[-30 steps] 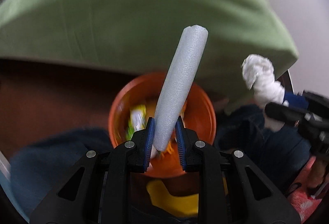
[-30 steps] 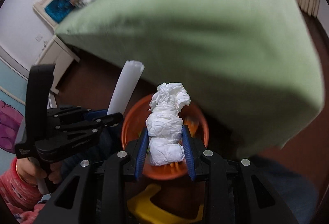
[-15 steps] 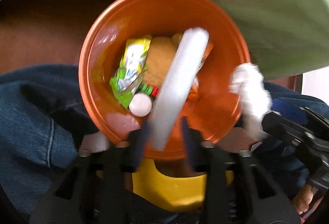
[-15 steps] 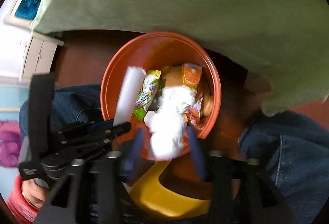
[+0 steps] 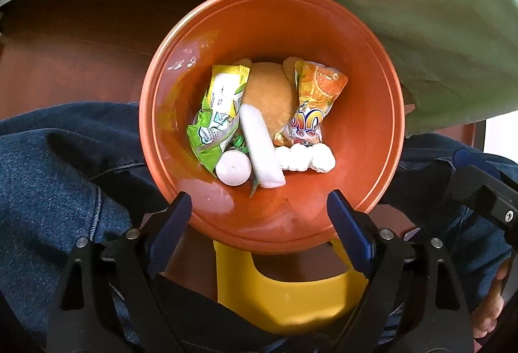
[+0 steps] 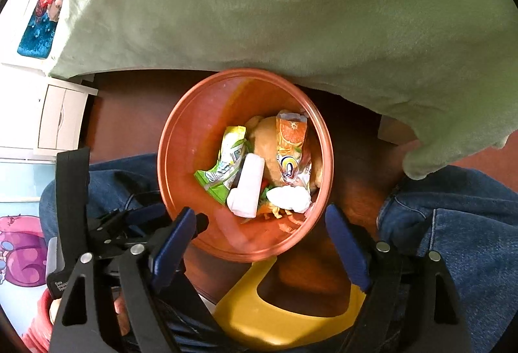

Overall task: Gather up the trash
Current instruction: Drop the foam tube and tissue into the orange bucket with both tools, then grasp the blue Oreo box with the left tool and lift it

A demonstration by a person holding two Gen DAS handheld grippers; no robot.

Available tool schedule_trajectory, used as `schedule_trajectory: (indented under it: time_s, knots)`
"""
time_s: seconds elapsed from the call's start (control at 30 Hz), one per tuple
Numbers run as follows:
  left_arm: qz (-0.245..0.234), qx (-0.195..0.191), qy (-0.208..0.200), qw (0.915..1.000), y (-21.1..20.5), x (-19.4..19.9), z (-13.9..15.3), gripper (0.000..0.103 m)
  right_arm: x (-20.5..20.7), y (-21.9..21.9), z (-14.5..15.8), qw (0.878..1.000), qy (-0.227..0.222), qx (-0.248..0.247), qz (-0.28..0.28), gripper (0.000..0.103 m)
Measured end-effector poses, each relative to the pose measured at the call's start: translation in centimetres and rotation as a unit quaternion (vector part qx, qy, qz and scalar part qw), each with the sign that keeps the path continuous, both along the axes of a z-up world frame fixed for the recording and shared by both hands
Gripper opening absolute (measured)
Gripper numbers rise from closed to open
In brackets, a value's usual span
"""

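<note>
1. Our left gripper (image 5: 259, 214) hangs over the bin (image 5: 382, 126), jaws apart, holding nothing
2. Our right gripper (image 6: 259, 228) likewise
3. Foam tube (image 5: 260, 149) and tissue (image 5: 306, 159) lie inside the bin

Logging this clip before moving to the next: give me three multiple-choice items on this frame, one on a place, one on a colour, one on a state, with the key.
1. Where does the white foam tube lie?
A. in the left jaws
B. inside the bin
C. on the green cloth

2. What colour is the bin?
A. orange
B. blue
C. white

3. How do the jaws of the left gripper stand?
A. shut on the tube
B. shut on nothing
C. open, empty

Key: 1 B, the tube rests among wrappers on the bin's bottom; 2 A, its wall and rim are orange; 3 C, the jaws are spread wide with only the bin between them.
</note>
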State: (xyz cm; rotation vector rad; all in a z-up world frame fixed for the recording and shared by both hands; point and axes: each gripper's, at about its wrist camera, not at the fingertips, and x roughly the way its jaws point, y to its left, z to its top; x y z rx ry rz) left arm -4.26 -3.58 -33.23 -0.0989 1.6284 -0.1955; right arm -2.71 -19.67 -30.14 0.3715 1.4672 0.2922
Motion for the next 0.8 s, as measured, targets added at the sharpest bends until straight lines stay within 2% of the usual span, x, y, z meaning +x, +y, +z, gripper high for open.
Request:
schedule_trajectory:
  time_s: [0.27,0.4,0.5,0.63,0.8]
  knots:
    - [-0.005,-0.011,-0.037,0.9993,0.0,0.5,3.1,0.084,0.6,-0.8,3.3,0.999,-0.033,0.022,-0.008,0.082]
    - [-0.013,-0.009,-0.093,0.9955,0.3,1.3,6.6,0.084,1.3,-1.2,6.4,0.997,-0.067,0.043,-0.015,0.082]
    - [-0.013,-0.003,-0.159,0.9872,1.2,2.4,10.5,0.084,2.1,-1.3,8.8,0.994,-0.097,0.057,-0.016,0.083]
    - [0.004,-0.002,-0.243,0.9700,3.3,4.2,16.1,0.084,3.3,-1.1,12.1,0.988,-0.139,0.072,-0.009,0.085]
    - [0.014,-0.007,-0.311,0.9503,6.0,7.7,20.9,0.089,4.8,-0.2,14.8,0.980,-0.176,0.088,0.007,0.086]
